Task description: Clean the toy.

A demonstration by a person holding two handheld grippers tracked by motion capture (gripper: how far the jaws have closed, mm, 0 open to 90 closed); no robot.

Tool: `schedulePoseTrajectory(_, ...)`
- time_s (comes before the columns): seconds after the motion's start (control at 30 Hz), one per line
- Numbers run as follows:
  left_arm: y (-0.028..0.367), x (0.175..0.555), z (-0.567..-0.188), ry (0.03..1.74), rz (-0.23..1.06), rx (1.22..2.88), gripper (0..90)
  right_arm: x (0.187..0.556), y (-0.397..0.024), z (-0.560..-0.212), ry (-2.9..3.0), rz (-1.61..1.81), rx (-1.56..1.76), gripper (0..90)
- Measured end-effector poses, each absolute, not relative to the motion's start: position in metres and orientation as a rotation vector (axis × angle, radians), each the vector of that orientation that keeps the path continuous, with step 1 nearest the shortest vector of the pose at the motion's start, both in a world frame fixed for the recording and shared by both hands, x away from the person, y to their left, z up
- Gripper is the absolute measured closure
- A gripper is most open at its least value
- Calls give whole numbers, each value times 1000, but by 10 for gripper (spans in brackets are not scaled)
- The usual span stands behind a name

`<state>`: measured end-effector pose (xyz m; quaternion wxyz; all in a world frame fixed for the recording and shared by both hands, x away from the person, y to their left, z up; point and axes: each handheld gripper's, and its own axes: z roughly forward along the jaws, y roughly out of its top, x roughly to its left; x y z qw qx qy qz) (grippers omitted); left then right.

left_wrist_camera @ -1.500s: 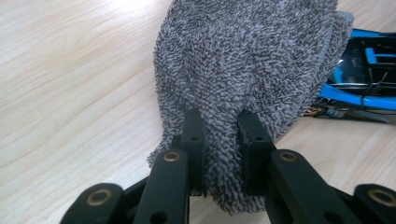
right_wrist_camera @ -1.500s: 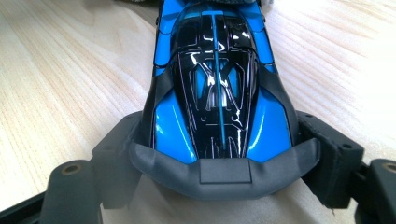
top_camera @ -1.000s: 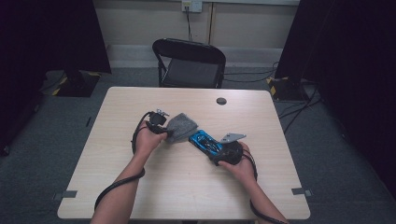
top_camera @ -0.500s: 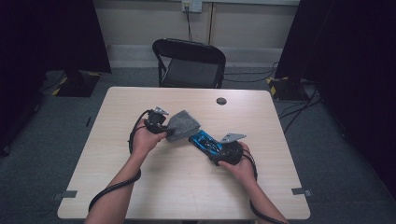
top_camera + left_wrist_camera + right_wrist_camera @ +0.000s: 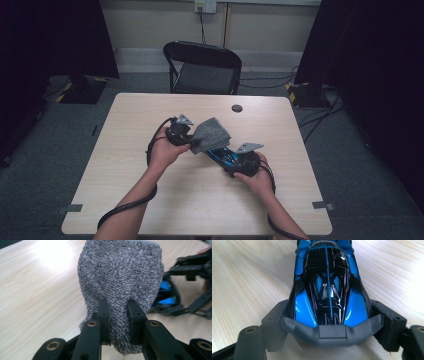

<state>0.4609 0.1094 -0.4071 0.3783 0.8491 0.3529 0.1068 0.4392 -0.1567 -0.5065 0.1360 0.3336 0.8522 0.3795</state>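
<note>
Pale wood-grain worktop, matt, with a bright glare patch in the left gripper view. Grey carpet all round, dark drapes left and right, tape marks near the worktop's near corners. Beyond the far edge, a black folding chair; on the back wall, a socket with a cable dropping from it. Near the far edge, a small dark round disc (what it is cannot be told).

Left of centre, left claw pressed together on a speckled grey terry cloth, pinching its lower edge; cloth held up off the wood, draped toward the toy car. Right of that, right claw spread wide yet clamped on the rear of a glossy blue and black toy car, pads against both flanks, nose pointing away. No readable brand, label or lettering on car, cloth or worktop.
</note>
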Motion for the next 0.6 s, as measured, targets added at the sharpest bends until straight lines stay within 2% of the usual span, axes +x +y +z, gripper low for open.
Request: schedulePoseTrajectory(0.6, 74, 439, -425, 789, 196, 2249, 757, 439, -157, -506, 2468, 1099, 966, 238)
